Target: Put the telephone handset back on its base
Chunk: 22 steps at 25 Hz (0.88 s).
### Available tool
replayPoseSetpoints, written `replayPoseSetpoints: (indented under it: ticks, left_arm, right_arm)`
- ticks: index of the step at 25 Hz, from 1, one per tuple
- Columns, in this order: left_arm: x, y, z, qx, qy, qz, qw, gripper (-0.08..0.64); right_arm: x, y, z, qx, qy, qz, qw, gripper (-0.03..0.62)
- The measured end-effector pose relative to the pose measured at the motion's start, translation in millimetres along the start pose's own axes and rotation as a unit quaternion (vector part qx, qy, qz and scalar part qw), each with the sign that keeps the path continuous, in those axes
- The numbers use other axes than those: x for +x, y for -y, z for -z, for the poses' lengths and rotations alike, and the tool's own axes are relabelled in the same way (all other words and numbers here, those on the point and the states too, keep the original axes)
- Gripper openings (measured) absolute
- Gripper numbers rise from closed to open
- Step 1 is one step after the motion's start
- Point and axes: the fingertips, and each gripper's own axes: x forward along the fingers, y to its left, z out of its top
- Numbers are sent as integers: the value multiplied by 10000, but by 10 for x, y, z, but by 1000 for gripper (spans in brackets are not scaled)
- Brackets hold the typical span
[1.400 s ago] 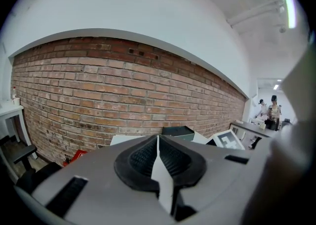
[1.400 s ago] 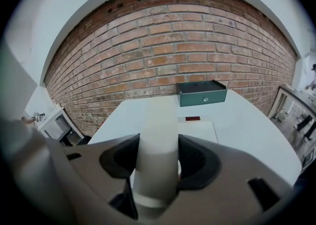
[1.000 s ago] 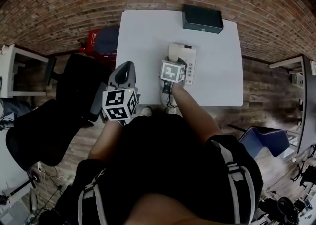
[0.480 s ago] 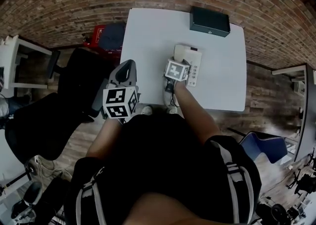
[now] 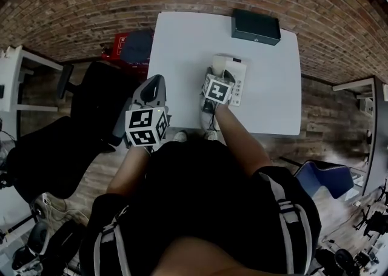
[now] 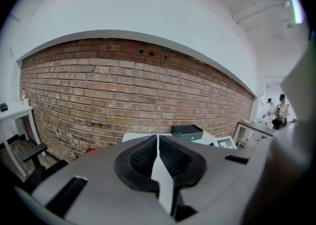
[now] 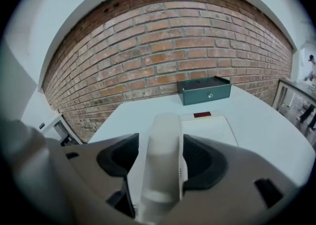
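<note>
Spread wider within the last half second, with a slight turn since a second ago: the jaws of the right gripper (image 7: 160,150), now as far apart as they go. Otherwise held much where both grippers were.

Under and ahead of both grippers, a white table (image 5: 182,44), with a brick wall (image 7: 173,46) beyond it. Far ahead of the right gripper and slightly to its right, at the table's back edge, a dark green box (image 7: 205,90). Just ahead of the right gripper and to its right, the pale telephone base (image 7: 212,130), flat on the table, a red label at its far end. Between the right jaws, the cream handset (image 7: 165,130), lying lengthwise along the gripper's line, beside the base's left part. Clear gap at the left jaw, right jaw at or just off the handset's side, so no squeeze. Whether seated fully on the base, cannot tell.

Well to the left of the right gripper, at the table's near left edge, the left gripper (image 6: 158,150), jaws pressed together, nothing between.
</note>
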Motion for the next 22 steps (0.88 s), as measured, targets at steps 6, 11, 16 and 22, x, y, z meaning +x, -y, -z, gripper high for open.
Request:
replayPoseSetpoints:
  ticks: [6, 11, 16, 22]
  left_arm:
    - [10, 121, -48, 14, 107, 166, 9998, 12]
    - [51, 223, -121, 22, 240, 328, 9992, 12]
    - [102, 381, -202, 57, 340, 530, 9980, 12]
    - [188, 608, -200, 142, 328, 749, 9966, 12]
  right_arm:
    - [-383, 55, -501, 275, 1084, -270, 9934, 235]
    - [-1136, 102, -1199, 93, 2484, -535, 9671, 26]
    - [-1821, 37, -1562, -315, 3222, -859, 9423, -1]
    - [-2245, 130, -1530, -687, 3311, -850, 9372, -2]
